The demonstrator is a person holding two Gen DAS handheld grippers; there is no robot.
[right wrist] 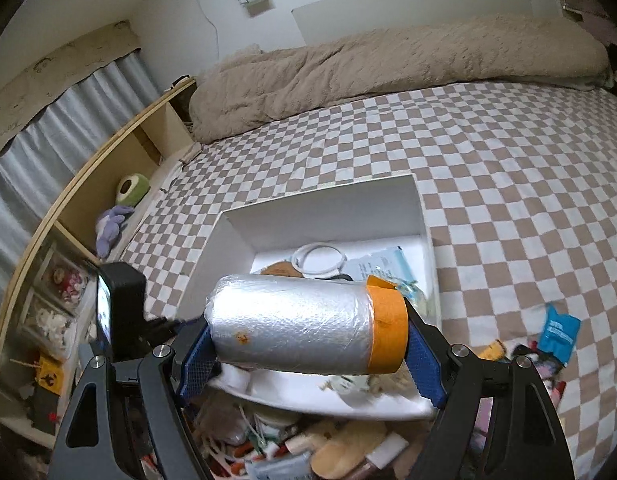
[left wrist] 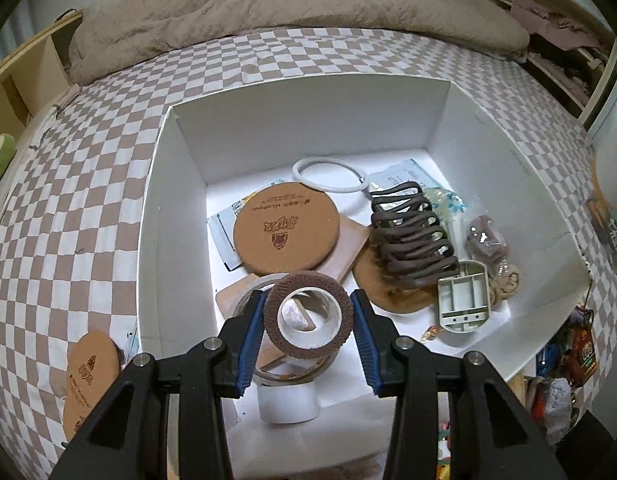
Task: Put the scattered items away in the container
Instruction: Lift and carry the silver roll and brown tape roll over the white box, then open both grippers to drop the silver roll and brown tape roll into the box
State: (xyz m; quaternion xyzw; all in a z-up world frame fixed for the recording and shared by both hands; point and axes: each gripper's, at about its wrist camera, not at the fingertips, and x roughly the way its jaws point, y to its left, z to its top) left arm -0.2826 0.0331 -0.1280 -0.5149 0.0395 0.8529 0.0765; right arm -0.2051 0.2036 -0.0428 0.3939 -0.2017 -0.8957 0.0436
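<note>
Brown foam-edged tape roll (left wrist: 309, 315) sits between the left gripper (left wrist: 308, 334) pads, over the near end of the white box (left wrist: 180, 216). Left pad (left wrist: 250, 344) looks in contact; right pad shows a small gap, so I judge the jaws parted or just letting go, roll not firmly held. Directly below it: a clear tape roll (left wrist: 268, 360) and a white roll (left wrist: 288, 404). Ahead of the gripper in the box: cork coaster (left wrist: 286, 232), white ring (left wrist: 328, 174), brown hair claw (left wrist: 412, 236), grey plastic part (left wrist: 464, 300).

Right gripper (right wrist: 308, 354) is clamped endwise on a plastic-film roll (right wrist: 292, 330) with an orange band, held crosswise, hovering at the box's near edge; box interior is ahead of it. Loose clutter pile (right wrist: 308, 448) sits beneath.

Risks:
- Brown roll lands on edge on the rolls below and rolls or tips; near wall should contain it.
- Film wrap is slick, grip is on the ends only; roll could slide out before it clears the rim.
- Both grippers converge on the same near end, so collision is likely unless left clears first.
- One coaster (left wrist: 92, 372) remains outside, left of the left gripper.
</note>
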